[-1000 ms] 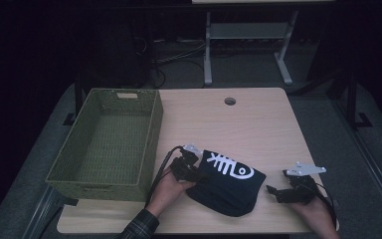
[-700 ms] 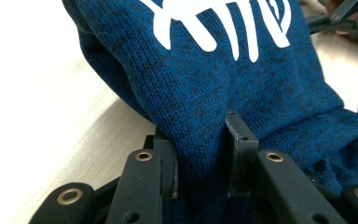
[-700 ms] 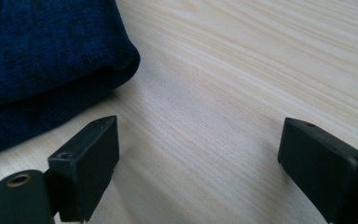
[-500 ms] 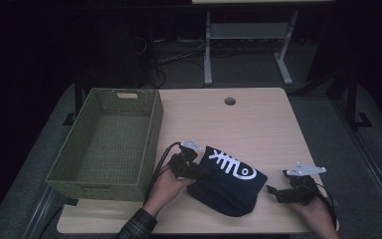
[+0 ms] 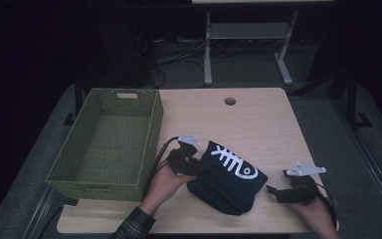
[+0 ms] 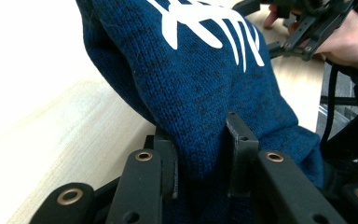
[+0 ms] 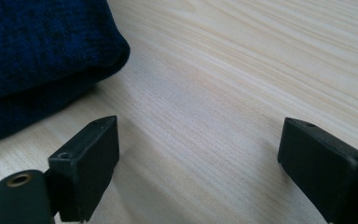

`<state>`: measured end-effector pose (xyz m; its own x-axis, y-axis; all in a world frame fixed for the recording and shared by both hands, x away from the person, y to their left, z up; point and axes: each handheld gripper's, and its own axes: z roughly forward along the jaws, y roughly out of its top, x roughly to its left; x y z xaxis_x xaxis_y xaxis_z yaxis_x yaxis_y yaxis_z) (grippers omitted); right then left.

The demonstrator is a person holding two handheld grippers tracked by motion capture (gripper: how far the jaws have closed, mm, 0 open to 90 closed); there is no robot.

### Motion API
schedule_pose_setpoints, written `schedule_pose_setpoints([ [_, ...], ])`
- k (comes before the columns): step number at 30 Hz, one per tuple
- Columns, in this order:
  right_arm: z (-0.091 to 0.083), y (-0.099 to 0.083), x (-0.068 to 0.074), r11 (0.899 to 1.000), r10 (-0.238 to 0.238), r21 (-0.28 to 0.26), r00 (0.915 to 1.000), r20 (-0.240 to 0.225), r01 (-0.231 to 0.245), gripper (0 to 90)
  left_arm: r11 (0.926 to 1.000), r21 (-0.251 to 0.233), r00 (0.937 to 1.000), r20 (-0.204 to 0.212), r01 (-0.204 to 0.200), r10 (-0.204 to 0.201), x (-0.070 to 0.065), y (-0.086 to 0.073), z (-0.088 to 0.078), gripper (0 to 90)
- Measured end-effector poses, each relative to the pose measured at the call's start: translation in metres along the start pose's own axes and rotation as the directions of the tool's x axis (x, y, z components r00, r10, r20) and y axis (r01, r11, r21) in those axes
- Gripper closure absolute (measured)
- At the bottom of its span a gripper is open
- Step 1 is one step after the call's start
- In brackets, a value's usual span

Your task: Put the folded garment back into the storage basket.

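Note:
A folded dark blue knit garment with a white fishbone print lies on the wooden table. My left gripper is shut on the garment's left edge, which is lifted off the table. In the left gripper view the blue knit is pinched between both black pads. My right gripper rests low near the table's front right, just right of the garment, jaws wide open. In the right gripper view bare wood lies between its fingers, with the garment at the upper left.
An empty green woven basket stands at the table's left side, close to my left hand. A round cable hole is near the far edge. A metal frame and cables sit on the floor beyond the table.
My left gripper has risen, lifting the garment's left edge so the fishbone print tilts up. The right gripper has stayed in place.

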<state>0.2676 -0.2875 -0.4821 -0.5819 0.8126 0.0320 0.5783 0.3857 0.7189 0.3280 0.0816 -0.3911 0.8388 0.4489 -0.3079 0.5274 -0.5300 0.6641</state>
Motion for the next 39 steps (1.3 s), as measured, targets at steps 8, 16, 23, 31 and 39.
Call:
schedule_pose_setpoints([
  [8, 0.000, 0.000, 0.000, 1.000, 0.003, 0.000, 1.0000, 0.000, -0.003, 12.2, 0.9995, 0.018, 0.9997, -0.002, -0.026, 0.026, -0.008, 0.015, -0.011, 71.2],
  [16, 0.000, 0.000, 0.000, 1.000, 0.005, 0.001, 1.0000, -0.003, -0.005, 12.3, 0.9982, 0.037, 0.9988, -0.012, -0.047, 0.047, -0.013, 0.029, -0.029, 71.3],
  [23, 0.000, 0.000, 0.000, 1.000, 0.007, 0.002, 1.0000, -0.002, -0.007, 12.3, 0.9966, 0.062, 0.9982, -0.023, -0.054, 0.056, -0.012, 0.040, -0.043, 71.3],
  [31, 0.000, 0.000, 0.000, 1.000, 0.006, 0.002, 1.0000, -0.002, -0.006, 12.2, 0.9955, 0.067, 0.9970, -0.033, -0.067, 0.069, -0.016, 0.052, -0.059, 71.5],
  [39, 0.000, 0.000, 0.001, 1.000, 0.007, 0.001, 1.0000, -0.001, -0.007, 12.3, 0.9952, 0.073, 0.9969, -0.039, -0.065, 0.068, -0.015, 0.059, -0.077, 71.7],
])
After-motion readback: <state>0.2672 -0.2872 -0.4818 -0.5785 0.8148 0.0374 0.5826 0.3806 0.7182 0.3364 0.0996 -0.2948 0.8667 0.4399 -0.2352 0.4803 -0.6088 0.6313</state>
